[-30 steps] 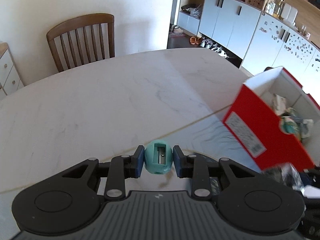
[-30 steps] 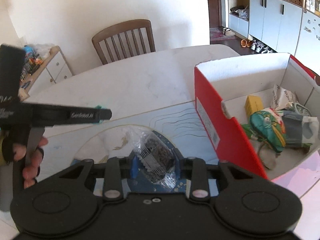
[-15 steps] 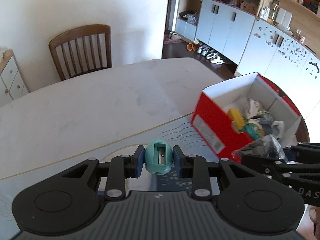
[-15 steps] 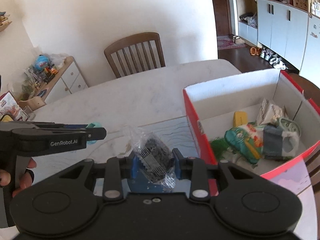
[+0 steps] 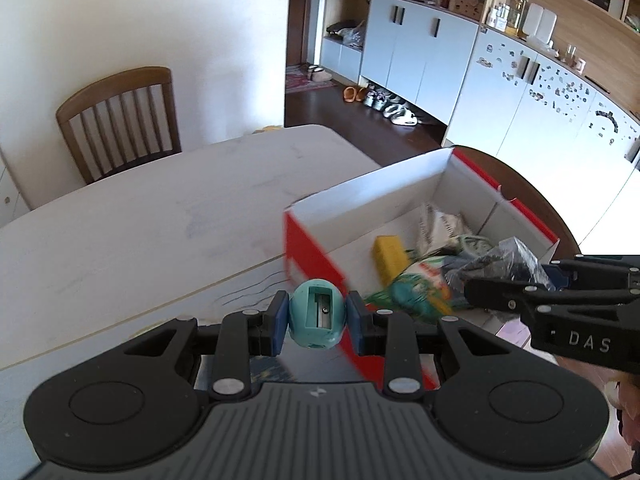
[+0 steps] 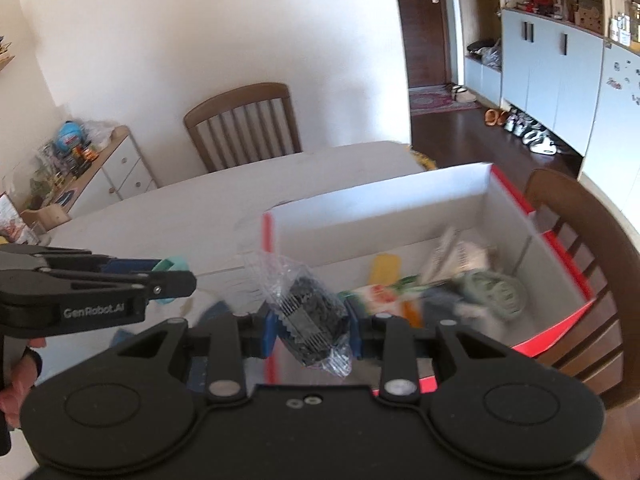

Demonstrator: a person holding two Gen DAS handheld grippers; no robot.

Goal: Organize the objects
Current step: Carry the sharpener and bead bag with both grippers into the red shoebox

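Where pinched — sharpener [image 5: 317, 314] left, bag [image 6: 310, 312] right

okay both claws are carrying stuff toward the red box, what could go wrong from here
1. The left claw pinches the rounded teal sharpener only at its sides; it might slip out short of the red box.
2. The right claw grips a loose clear plastic bag, which could sag or snag on the box wall.
3. Both claws converge on one box and could bump each other.
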